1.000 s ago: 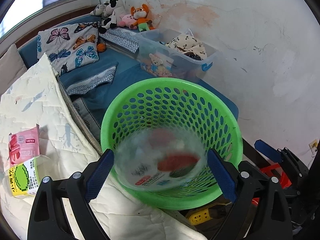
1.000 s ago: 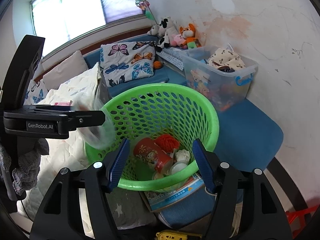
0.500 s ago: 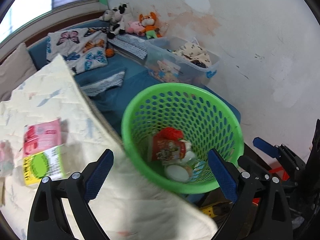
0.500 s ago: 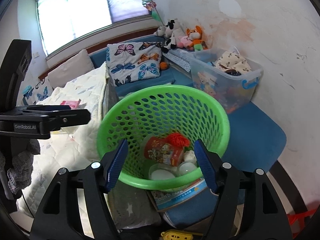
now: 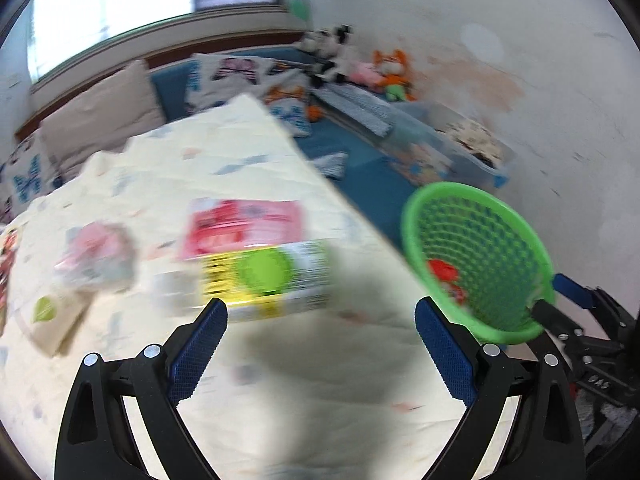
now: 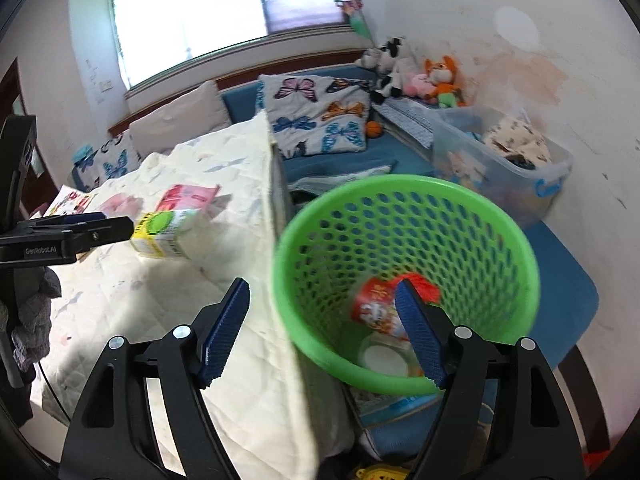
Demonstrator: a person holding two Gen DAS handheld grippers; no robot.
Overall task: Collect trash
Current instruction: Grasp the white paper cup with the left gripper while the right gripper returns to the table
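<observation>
Left wrist view: our left gripper (image 5: 320, 340) is spread wide and empty, facing the yellow-green carton (image 5: 266, 280) lying on the quilt (image 5: 280, 380), touching a pink carton (image 5: 242, 226). We judge it light, thin-walled and crushable; best pinched across its short sides. A crumpled wrapper (image 5: 96, 260) lies nearby, blurred.

Right wrist view: our right gripper (image 6: 320, 328) is likewise open and empty, by the green basket (image 6: 404, 188), which holds trash.
</observation>
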